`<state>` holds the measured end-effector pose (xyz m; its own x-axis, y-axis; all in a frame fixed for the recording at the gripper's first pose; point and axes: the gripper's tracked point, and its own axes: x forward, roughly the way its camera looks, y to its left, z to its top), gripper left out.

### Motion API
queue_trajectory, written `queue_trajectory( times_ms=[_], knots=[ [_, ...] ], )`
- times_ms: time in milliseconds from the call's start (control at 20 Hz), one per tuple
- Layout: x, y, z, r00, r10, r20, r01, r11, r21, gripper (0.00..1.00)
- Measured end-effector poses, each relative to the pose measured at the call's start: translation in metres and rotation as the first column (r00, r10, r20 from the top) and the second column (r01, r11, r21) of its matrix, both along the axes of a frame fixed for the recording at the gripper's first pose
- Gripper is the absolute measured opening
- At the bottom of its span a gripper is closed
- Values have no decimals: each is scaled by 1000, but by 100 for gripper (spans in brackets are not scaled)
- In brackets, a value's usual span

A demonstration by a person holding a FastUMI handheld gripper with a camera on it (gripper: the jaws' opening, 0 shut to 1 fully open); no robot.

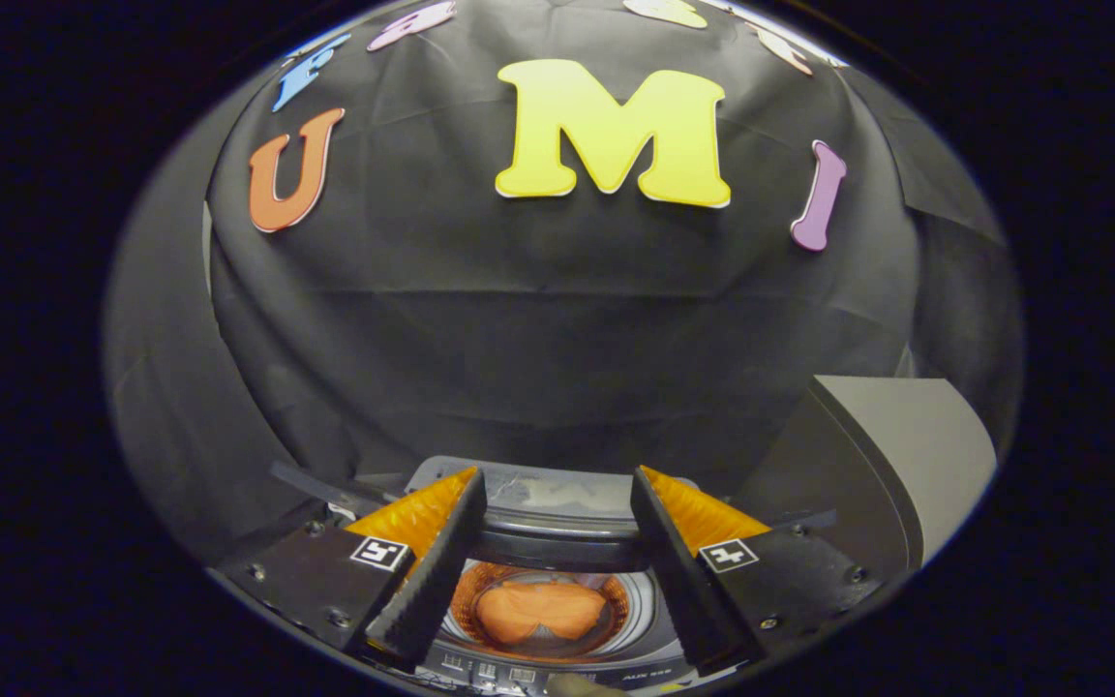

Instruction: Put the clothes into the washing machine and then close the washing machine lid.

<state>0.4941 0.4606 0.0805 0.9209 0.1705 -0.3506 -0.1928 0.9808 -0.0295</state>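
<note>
An orange garment (pixel 540 610) lies bunched at the bottom of the washing machine's drum (pixel 640 592), seen from above between my two fingers. The machine's lid (pixel 543 499) stands raised at the far side of the opening, just beyond the fingertips. My gripper (pixel 557 489) hangs over the opening, open, with a wide gap and nothing between its fingers. The machine's control panel (pixel 519 671) runs along the near rim below the drum.
A grey box-shaped unit (pixel 891 455) stands close to the right of the machine. The booth's black cloth wall (pixel 557 329) rises right behind the raised lid.
</note>
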Motion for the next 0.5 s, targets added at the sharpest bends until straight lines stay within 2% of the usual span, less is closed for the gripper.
queue_trajectory(
  times_ms=[500],
  knots=[
    [-28, -10, -59, 987, 26, -160, -36, 998, -54, 94]
  ],
)
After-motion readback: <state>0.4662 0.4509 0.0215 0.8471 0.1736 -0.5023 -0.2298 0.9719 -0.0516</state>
